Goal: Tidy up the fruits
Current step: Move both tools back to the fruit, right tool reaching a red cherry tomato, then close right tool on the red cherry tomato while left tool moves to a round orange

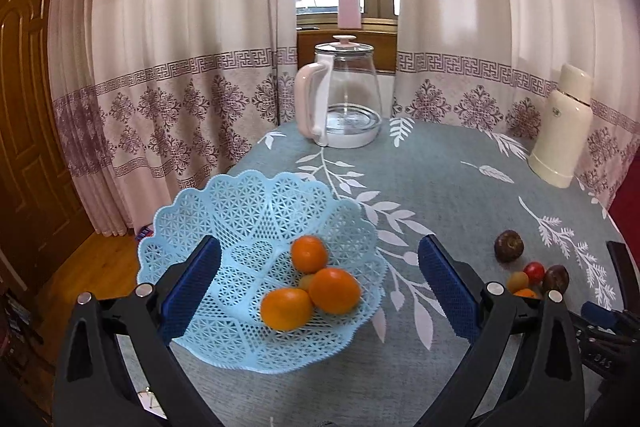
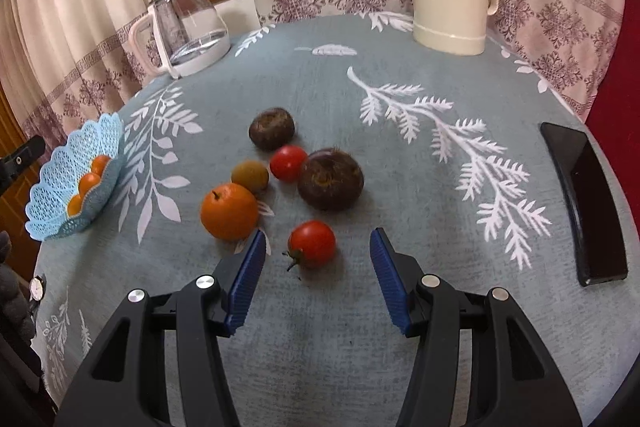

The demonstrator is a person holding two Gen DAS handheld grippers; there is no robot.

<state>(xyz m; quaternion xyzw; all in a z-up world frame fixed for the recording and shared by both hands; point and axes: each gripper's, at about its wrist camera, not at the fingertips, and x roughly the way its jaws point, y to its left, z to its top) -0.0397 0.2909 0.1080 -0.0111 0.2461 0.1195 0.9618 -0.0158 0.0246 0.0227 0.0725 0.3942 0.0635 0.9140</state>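
While we look along the left gripper (image 1: pixel 318 281), its blue pads stand spread wide and hold nothing. Between them sits the blue basket (image 1: pixel 248 211), holding three oranges (image 1: pixel 334 290) and a small brownish fruit among them. Beyond the right pad, a loose cluster of fruit (image 1: pixel 532 273) lies on the tablecloth (image 1: pixel 460 195).

Along the right gripper (image 2: pixel 318 255), we see the pads parted and empty. A tomato (image 2: pixel 312 243) lies just ahead between them, stem pointing back toward the left pad. Farther ahead lie an orange (image 2: pixel 229 211), a second tomato (image 2: pixel 287 163), a small brown fruit (image 2: pixel 250 175) and two dark round fruits (image 2: pixel 330 179). Far left stands the basket.
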